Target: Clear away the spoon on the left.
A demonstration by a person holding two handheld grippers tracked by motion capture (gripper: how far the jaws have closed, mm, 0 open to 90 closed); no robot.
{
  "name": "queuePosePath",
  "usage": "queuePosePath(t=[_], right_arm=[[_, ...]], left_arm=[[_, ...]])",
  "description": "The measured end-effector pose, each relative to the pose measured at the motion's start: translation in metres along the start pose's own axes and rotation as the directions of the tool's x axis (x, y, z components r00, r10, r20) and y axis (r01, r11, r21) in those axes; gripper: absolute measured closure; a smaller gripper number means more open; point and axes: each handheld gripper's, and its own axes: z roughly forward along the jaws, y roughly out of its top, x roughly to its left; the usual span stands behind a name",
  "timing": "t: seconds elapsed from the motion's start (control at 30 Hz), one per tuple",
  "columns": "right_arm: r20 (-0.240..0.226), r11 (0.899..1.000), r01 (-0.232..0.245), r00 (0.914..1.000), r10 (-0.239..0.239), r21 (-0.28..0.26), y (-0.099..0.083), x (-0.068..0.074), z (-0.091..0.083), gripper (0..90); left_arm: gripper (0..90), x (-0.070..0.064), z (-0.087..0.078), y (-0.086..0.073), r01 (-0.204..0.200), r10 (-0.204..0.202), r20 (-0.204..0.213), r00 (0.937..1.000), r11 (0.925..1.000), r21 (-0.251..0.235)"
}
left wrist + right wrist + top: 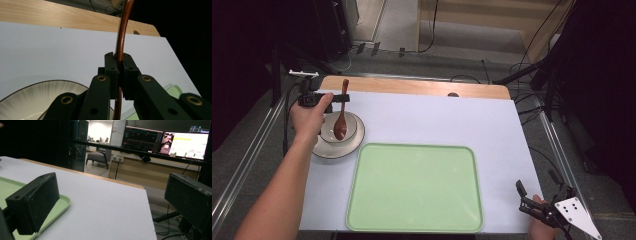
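Two jaws of the left gripper (333, 98) clench the wooden spoon (341, 117) mid-handle; its long axis runs upright through them, its scoop hanging below over the bowl (353, 131). Far off, the right gripper (539, 196) idles, jaws spread.

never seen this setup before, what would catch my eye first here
The big pale green tray lies bare at the table's near middle. At far left, the left gripper pinches a brown wooden spoon by its handle, its head hanging over a small bowl that sits on a plate. The right gripper waits open at the near right corner, holding nothing.
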Motion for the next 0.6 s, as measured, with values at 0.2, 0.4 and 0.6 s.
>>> queuePosePath(t=[0.2,0.4,0.6], right_arm=[[0.001,1.000,0.001,1.0000,-0.001,-0.001,0.000,0.000,0.000,0.0],[0.002,1.000,-0.004,1.0000,0.004,0.000,0.000,0.000,0.000,0.0],[0.003,1.000,-0.003,1.0000,0.003,0.001,0.000,0.000,0.000,0.0]], left_arm=[[85.5,-0.007,-0.005,0.000,-0.011,0.011,0.011,0.9999,0.9999,-0.011],[85.5,-0.014,-0.011,-0.001,-0.050,0.051,0.040,0.9979,0.9985,-0.024],[85.5,-0.023,-0.017,-0.002,-0.057,0.060,0.056,0.9967,0.9975,-0.042]])
